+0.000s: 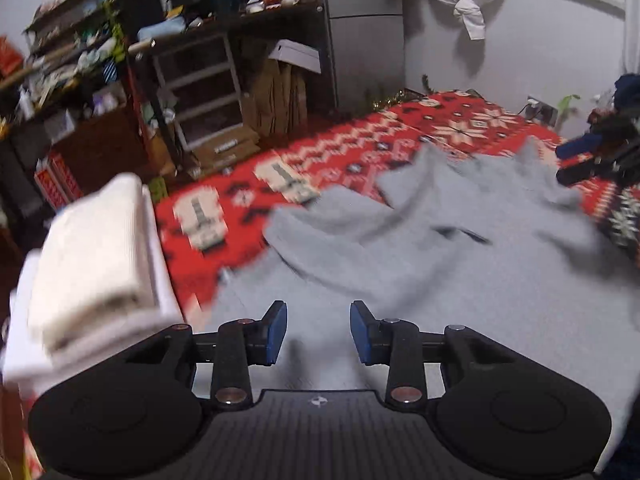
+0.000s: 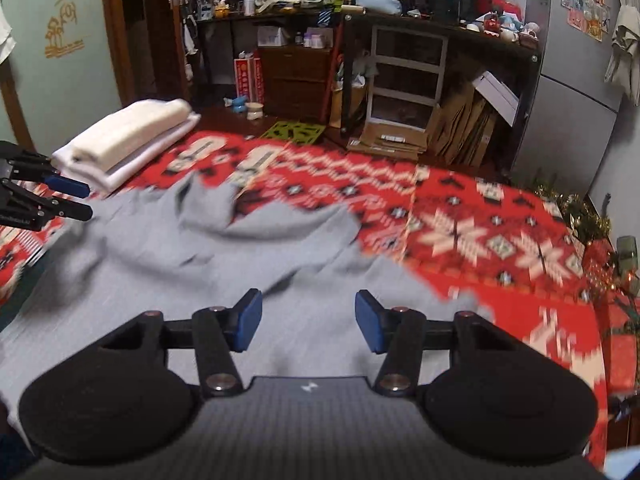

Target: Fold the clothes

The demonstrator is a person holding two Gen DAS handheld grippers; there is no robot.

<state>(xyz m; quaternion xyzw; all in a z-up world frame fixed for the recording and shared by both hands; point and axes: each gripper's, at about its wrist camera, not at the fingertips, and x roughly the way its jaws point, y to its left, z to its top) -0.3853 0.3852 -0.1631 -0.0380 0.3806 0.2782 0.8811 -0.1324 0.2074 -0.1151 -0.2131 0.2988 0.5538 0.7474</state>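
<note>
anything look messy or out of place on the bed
Only the grey garment: it lies rumpled and bunched on the red patterned blanket, not yet folded. The white folded stack looks tidy. Both grippers are open above it.

Garment (image 1: 460, 280): grey cloth, soft, matt. Blanket (image 2: 480, 216): red patterned knit, woolly. Towels (image 2: 132, 136), beside the garment: cream ribbed cloth over smooth white. Left gripper (image 1: 318, 334): matt black plastic, blue rubbery pads (image 1: 277, 332), metal pins.
</note>
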